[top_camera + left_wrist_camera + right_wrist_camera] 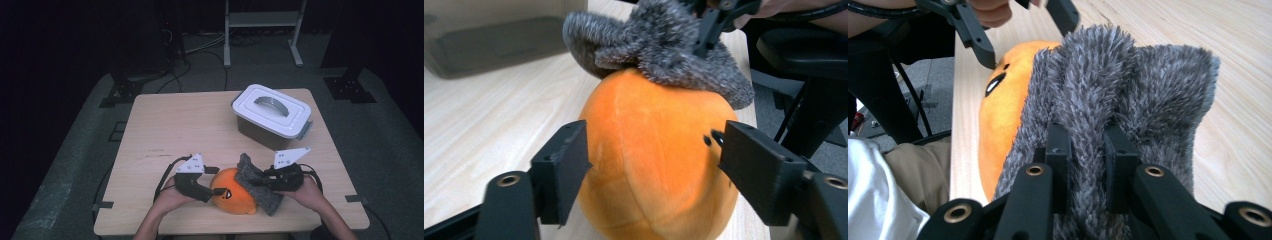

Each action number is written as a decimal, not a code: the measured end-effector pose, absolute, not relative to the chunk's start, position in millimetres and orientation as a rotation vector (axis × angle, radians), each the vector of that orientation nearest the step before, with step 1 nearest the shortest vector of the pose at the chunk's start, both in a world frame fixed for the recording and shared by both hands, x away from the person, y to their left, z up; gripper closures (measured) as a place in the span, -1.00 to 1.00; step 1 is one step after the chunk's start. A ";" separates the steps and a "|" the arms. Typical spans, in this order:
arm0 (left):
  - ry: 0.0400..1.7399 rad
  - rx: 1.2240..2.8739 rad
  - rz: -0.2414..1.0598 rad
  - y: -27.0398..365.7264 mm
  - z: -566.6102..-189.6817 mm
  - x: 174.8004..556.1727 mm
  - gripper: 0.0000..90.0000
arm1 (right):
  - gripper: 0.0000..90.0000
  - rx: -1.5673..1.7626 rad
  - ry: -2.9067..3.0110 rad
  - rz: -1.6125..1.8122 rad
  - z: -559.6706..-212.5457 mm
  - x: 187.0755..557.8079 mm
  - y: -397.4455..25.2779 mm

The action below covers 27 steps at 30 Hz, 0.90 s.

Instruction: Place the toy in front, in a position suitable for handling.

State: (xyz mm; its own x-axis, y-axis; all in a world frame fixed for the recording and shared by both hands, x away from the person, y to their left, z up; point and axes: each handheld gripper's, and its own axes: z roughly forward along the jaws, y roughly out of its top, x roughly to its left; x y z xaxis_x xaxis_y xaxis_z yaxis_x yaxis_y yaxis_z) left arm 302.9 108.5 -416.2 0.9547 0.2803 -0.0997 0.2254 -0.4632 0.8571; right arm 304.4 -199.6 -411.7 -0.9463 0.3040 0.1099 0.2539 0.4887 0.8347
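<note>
Here, round orange plush toy point(231, 196) (dark eye), shaggy grey cloth point(256, 184) draped across

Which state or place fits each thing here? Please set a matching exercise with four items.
Things:
1. orange plush toy
2. grey fuzzy cloth
3. lidded box
4. left gripper

States or places:
a. pinched by the right gripper
b. far right part of the table, closed
c. fingers spread either side of the toy
d. near table edge, under the cloth

Pairs: 1-d, 2-a, 3-b, 4-c
</note>
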 end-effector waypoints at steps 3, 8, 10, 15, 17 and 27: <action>0.368 2.070 0.042 106.7 -419.1 303.2 -0.47 | 0.69 0.486 2.665 1.482 -411.0 300.8 -196.9; 0.336 2.078 0.030 107.1 -421.4 301.1 -0.33 | 0.70 0.446 2.674 1.460 -408.3 293.4 -192.5; 0.328 2.083 0.037 106.9 -421.5 300.5 -0.30 | 0.70 0.426 2.677 1.437 -404.0 294.5 -191.9; 0.298 2.092 0.048 107.5 -421.6 298.9 -0.27 | 0.70 0.435 2.649 1.448 -393.2 307.6 -191.3; 0.298 2.092 0.047 107.7 -421.5 298.8 -0.27 | 0.70 0.457 2.639 1.454 -392.4 315.6 -192.6; 0.325 2.072 -0.012 107.9 -415.5 301.5 -0.57 | 0.69 0.470 2.660 1.477 -405.1 308.6 -189.1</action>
State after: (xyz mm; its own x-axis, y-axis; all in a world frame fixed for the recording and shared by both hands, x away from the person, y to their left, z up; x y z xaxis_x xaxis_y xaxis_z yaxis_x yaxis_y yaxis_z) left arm 301.5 107.9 -415.5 0.9639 0.2250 -0.1425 0.2350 -0.4665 0.8527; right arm 308.6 -189.1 -405.1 -0.9514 0.2937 0.0924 0.2337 0.4936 0.8377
